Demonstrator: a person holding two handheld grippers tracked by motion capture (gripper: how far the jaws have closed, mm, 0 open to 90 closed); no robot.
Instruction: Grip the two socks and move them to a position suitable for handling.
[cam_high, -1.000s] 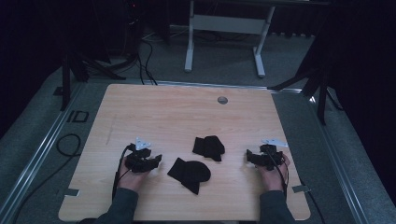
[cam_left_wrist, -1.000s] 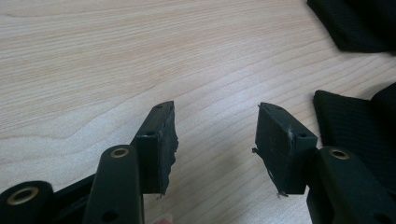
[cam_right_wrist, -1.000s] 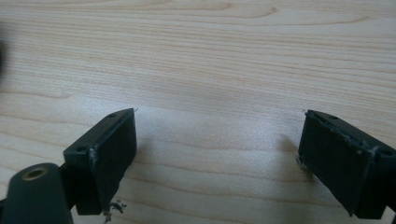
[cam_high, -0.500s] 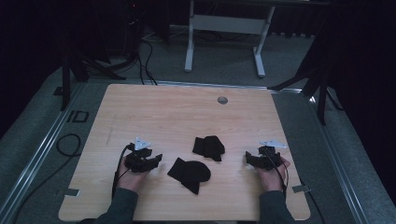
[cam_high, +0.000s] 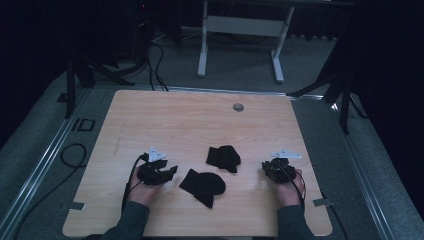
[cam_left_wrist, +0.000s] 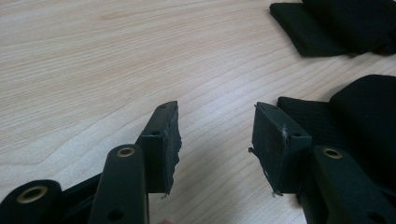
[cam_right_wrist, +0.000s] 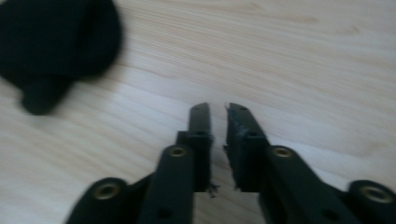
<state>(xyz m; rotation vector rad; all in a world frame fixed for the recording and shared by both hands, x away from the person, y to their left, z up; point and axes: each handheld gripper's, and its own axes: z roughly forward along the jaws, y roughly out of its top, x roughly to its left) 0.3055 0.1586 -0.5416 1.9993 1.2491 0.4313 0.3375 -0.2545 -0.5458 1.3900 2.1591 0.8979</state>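
From above, two black cloths (cam_high: 202, 184) (cam_high: 223, 157) lie near the desk's (cam_high: 175, 125) front edge between both tools. The left hand-held gripper (cam_left_wrist: 215, 133) is spread, empty, beside ribbed cloth; the right hand-held gripper (cam_right_wrist: 217, 122) is nearly pressed together, empty.

Near black cloth (cam_left_wrist: 355, 126) is cut by the right edge in the left gripper view; the far cloth (cam_left_wrist: 336, 23) is clipped by the top and right edges. In the right gripper view a dark cloth (cam_right_wrist: 51, 51) is blurred and cut by the top and left edges, so its folds cannot be read. In the high view both forearms are cropped at the bottom edge. The small round mark (cam_high: 238, 107) near the far edge of the bench (cam_high: 175, 125) is too small to be identified. The surroundings are lost in darkness.
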